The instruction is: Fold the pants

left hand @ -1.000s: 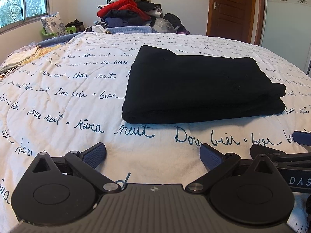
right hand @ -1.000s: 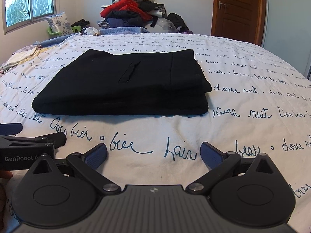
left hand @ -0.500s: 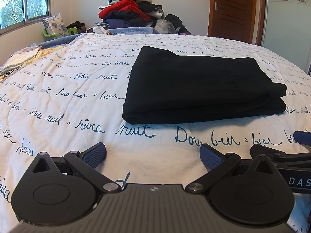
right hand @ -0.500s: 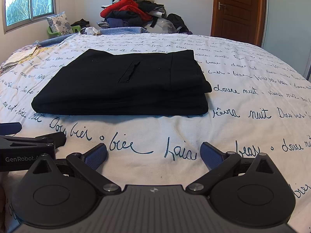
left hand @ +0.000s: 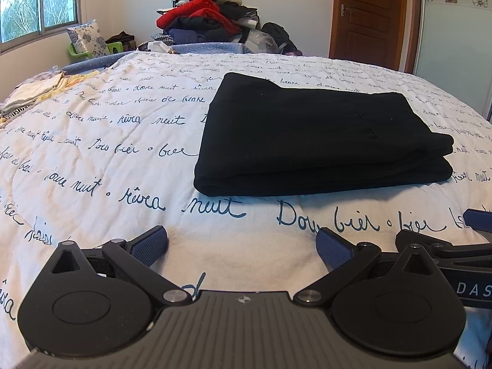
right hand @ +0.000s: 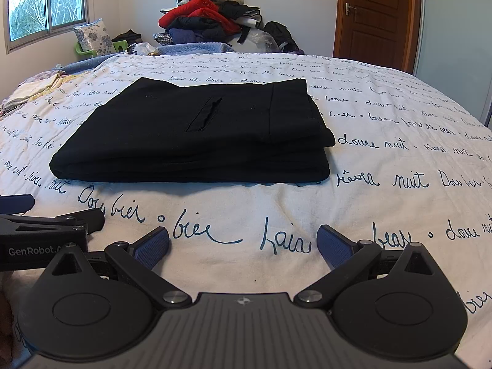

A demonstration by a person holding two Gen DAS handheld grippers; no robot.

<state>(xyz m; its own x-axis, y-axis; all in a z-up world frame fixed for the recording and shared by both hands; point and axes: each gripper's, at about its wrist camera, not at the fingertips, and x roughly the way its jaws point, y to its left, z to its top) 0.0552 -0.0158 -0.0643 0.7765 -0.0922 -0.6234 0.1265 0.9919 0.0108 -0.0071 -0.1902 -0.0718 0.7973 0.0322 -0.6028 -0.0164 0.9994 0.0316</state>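
A: Where are the pants (left hand: 313, 141) lying?

B: They are lying folded into a thick, flat black rectangle on the bed (left hand: 92, 160), toward the middle, a little way in from the near edge. The cloth is looking matte and soft, with stacked layers showing along the near side and at the right end. In the right wrist view a slit pocket (right hand: 204, 113) is showing on the top layer.

A: And the bed cover?

B: It is a white quilted spread, puckered slightly, with dark blue looping script printed in rows across it.

A: What are the grippers doing?

B: Both are hovering low over the near edge of the bed, side by side, clear of the pants. The left gripper (left hand: 243, 243) is holding its jaws spread wide with nothing between them; the right gripper (right hand: 243, 243) is doing the same. The pads (right hand: 152, 247) are blue and finely dimpled, on black angular arms.

A: Anything past the bed?

B: A heap of clothes (left hand: 209, 15), red and dark, is sitting beyond the far edge, near a brown wooden door (left hand: 369, 15).
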